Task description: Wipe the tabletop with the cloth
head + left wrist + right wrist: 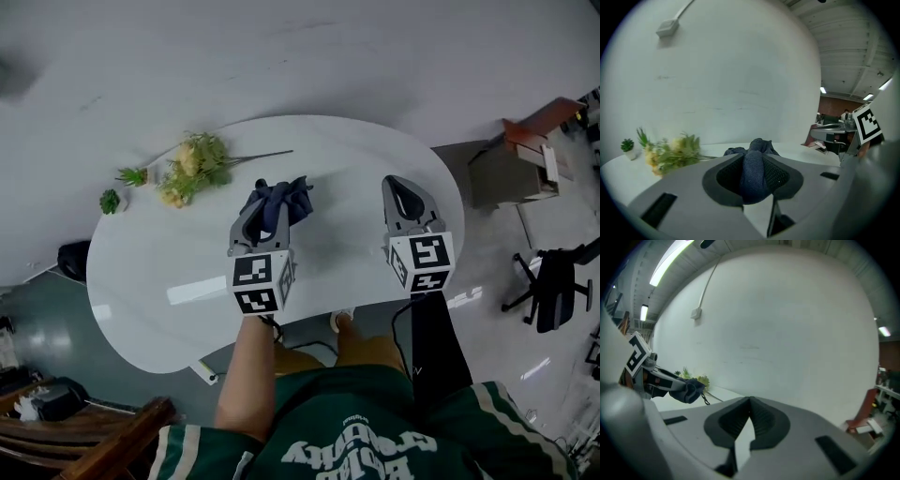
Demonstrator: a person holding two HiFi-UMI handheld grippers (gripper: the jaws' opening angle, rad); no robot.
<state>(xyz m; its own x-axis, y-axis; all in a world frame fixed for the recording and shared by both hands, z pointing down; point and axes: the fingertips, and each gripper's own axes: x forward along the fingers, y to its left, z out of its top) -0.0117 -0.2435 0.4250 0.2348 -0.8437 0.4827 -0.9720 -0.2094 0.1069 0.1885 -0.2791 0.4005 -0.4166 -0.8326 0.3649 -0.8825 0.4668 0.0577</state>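
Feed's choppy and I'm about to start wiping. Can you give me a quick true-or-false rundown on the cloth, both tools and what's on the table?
1. The left tool grips the dark blue cloth. True.
2. The right tool holds a second cloth. False: its jaws are together with nothing between them.
3. The flowers lie on the far left part of the table. True.
4. The cloth lies spread flat on the table. False: it is bunched up in the left tool.
5. A small green plant stands near the table's left edge. True.
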